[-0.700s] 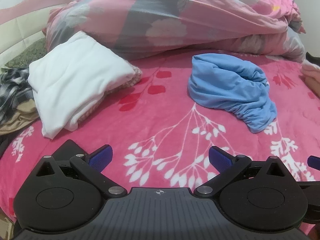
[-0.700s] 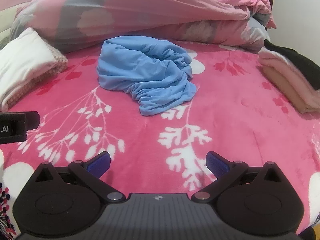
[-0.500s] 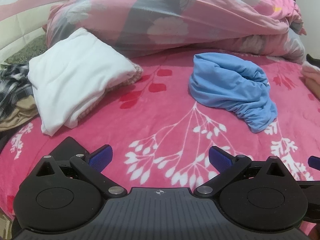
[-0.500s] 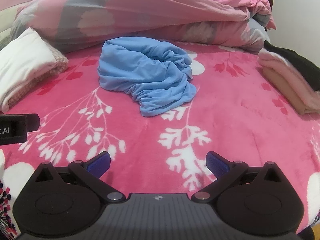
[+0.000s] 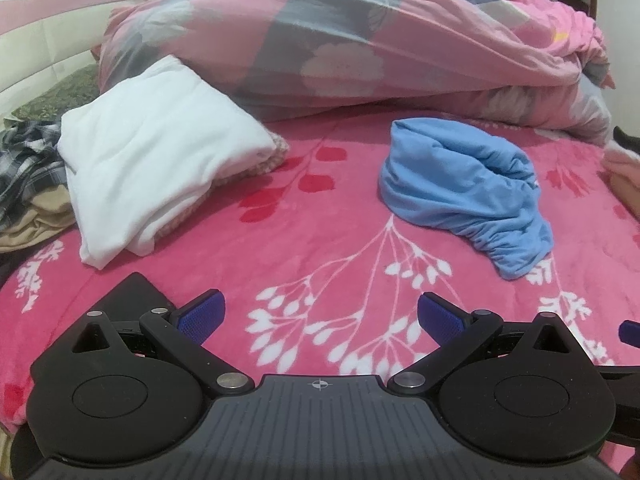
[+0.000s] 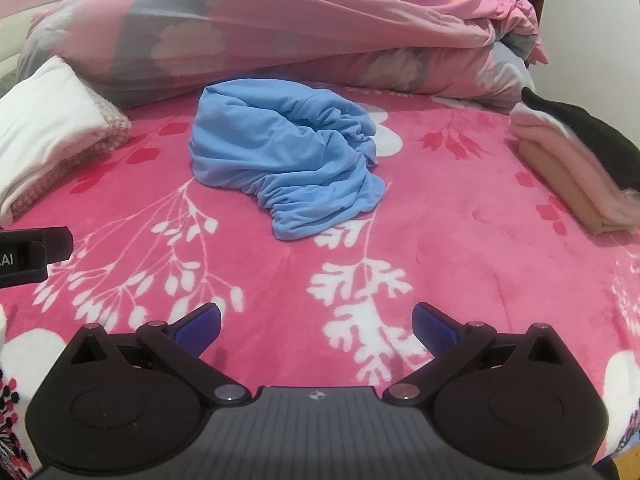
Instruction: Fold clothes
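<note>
A crumpled light-blue garment [image 5: 464, 192] [image 6: 292, 168] lies bunched on the pink floral blanket [image 5: 320, 248] [image 6: 440, 240], with an elastic hem facing me. My left gripper [image 5: 320, 316] hovers over the blanket short of the garment and to its left, open, with nothing between its blue pads. My right gripper [image 6: 316, 326] is also open and empty, low over the blanket in front of the garment. Part of the left gripper's black body [image 6: 28, 254] shows at the right wrist view's left edge.
A folded white cloth [image 5: 148, 160] [image 6: 44, 120] lies at the left, on a checked fabric. A rumpled pink and grey duvet [image 5: 360, 48] [image 6: 280, 28] fills the back. Folded pink and tan clothes [image 6: 568, 168] with a black item [image 6: 592, 136] sit at the right. Plaid and beige clothes [image 5: 28, 188] are heaped far left.
Both grippers have crept slightly forward toward the blue garment, with their jaws unchanged. Nothing on the bed has moved.
</note>
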### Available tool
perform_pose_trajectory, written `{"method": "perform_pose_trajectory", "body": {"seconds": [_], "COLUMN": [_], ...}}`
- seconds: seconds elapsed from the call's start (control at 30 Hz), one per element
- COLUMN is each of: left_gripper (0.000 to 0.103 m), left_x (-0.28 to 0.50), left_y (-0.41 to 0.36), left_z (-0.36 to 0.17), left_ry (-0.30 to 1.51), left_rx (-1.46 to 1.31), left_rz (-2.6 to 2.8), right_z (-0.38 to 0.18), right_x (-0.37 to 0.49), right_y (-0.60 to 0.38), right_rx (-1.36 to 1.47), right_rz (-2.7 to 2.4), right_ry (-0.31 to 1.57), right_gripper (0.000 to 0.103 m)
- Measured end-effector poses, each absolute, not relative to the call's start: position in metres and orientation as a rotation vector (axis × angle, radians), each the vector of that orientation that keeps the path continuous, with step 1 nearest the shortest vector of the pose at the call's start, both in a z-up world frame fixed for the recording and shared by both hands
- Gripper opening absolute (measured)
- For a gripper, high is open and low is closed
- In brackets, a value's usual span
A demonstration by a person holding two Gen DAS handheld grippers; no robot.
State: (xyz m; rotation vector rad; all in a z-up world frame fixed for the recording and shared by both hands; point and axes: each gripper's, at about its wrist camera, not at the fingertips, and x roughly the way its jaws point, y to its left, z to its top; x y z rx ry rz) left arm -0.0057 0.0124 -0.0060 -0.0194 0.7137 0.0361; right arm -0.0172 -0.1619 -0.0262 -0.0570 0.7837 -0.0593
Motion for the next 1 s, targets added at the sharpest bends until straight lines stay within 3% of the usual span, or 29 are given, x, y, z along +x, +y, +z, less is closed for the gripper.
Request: {"method": "perform_pose_trajectory", "body": {"seconds": [1.0], "left_gripper": [0.103], "left_x": [-0.0074], "left_y": [0.0165], "left_z": [-0.011], "left_ry": [0.709], "left_rx": [-0.049], "left_rz": [0.011], "right_z": [-0.0294], "right_x": [-0.015], "right_y": [-0.1651], "right_rx": [-0.055], "right_rz": [-0.074], "right_ry": [0.79], "right_gripper": [0.103]}}
